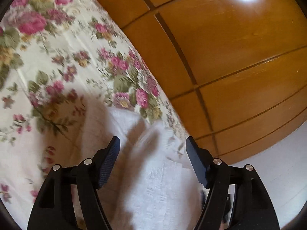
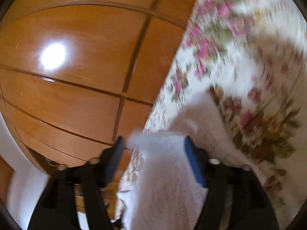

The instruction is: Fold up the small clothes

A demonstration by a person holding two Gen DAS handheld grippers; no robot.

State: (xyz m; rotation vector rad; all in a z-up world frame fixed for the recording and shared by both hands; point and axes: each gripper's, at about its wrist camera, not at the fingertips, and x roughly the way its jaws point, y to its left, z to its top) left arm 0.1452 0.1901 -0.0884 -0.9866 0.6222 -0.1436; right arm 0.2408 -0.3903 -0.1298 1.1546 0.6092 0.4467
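White cloth (image 1: 157, 182) on pink-floral (seemingly cream) bedsheet (image 1: 63, 44); orange wardrobe (image 1: 230, 48).

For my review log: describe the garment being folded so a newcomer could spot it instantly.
Find the flowered bedspread beside the orange wooden wardrobe. Near its edge lies a white fluffy cloth, between the spread fingers of both grippers. It is the only plain, unpatterned fabric there.

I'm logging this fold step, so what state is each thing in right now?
left gripper: open, over the cloth, gripping nothing.
right gripper: open, cloth between its fingers, not clamped.
white cloth: bunched up on the floral bedsheet, not folded flat.
wooden wardrobe: doors closed.
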